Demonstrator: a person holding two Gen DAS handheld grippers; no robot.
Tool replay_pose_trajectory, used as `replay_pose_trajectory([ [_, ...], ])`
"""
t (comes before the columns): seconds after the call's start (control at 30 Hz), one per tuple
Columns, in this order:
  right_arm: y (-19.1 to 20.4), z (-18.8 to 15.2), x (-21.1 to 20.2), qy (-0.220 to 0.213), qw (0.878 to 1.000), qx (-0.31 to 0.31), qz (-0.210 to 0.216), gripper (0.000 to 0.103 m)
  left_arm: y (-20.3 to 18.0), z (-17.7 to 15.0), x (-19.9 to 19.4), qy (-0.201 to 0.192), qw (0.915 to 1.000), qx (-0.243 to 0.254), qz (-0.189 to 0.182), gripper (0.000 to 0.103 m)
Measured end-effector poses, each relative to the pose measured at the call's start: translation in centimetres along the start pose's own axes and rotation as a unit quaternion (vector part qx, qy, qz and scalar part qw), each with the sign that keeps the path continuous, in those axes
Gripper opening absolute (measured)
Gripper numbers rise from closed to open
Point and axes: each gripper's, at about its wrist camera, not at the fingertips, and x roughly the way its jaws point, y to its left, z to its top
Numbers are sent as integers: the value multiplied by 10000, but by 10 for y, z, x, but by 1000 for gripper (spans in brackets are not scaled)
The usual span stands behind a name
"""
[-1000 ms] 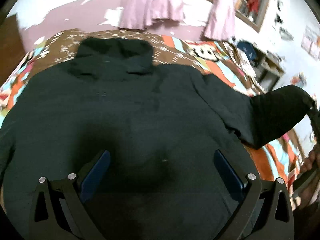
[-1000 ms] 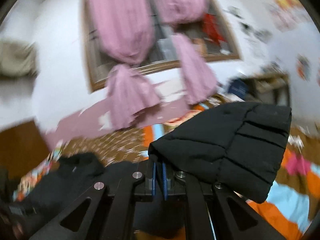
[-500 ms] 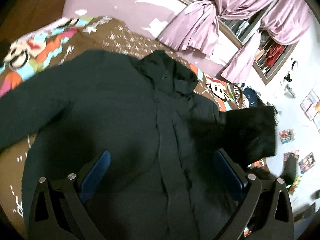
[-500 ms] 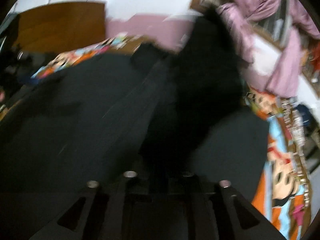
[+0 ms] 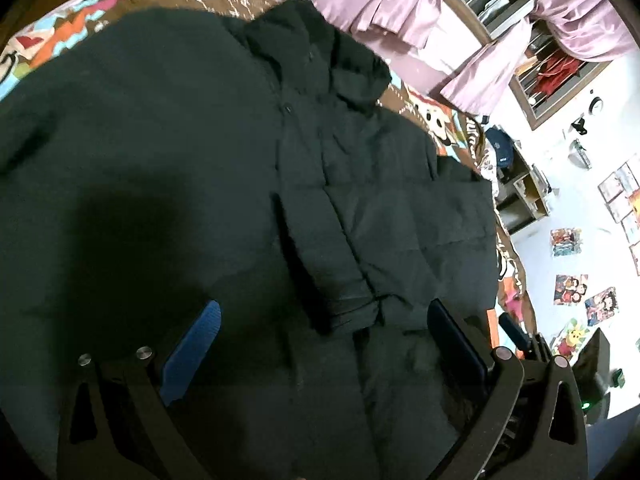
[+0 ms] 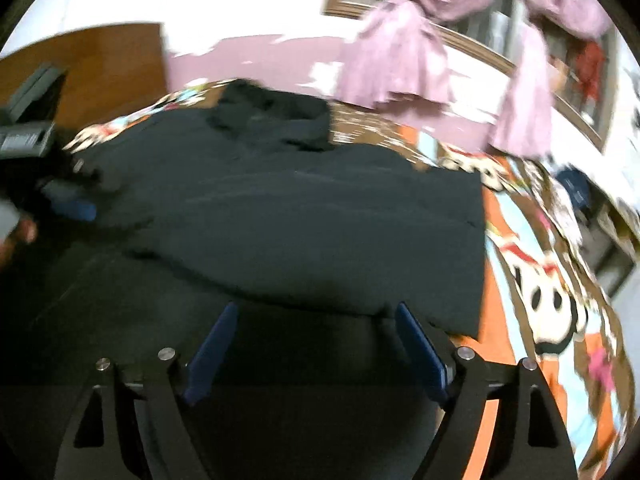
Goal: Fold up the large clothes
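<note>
Jacket (image 5: 200,160) — beneath both parted tongs

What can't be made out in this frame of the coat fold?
- Black coat: the hem in the left wrist view is covered by the left tool and cut off by the frame edge.
- Far sleeve: runs off the left edge in the left wrist view.
- Right wrist view: motion blur smears the folded sleeve and cartoon bedspread; the right tool stands open.
</note>
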Motion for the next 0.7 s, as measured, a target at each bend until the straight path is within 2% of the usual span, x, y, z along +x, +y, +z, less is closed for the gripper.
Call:
replay_pose_trajectory([
  [0.13,-32,-5,-2,-87,9979,633,-92,81,-9,-11,12,100,9992,-372,77,100],
  [0.23,-49,-9,-7,-283,9956,870,-187,81,-14,-18,11,77,9970,-753,-138,100],
  [0.4,-66,-20,-7,-283,9928,1131,-283,83,-24,-20,29,396,9877,-1409,-559,100],
  [0.47,-72,-25,-9,-248,9913,1256,-296,87,-21,-17,36,288,9829,-1708,-620,100],
  [0.57,-78,-31,-12,-272,9891,1420,-274,89,-14,-6,44,-71,9791,-1987,-436,98],
  [0.6,-80,-31,-14,-295,9884,1467,-251,89,-11,-5,45,-184,9765,-2117,-369,95],
  [0.63,-81,-32,-14,-317,9879,1497,-242,89,-10,-4,46,-280,9749,-2190,-295,80],
  [0.67,-83,-32,-14,-339,9875,1519,-235,89,-9,-3,46,-341,9749,-2197,-134,56],
  [0.7,-84,-32,-15,-366,9871,1538,-237,89,-12,-3,49,-326,9769,-2113,27,44],
])
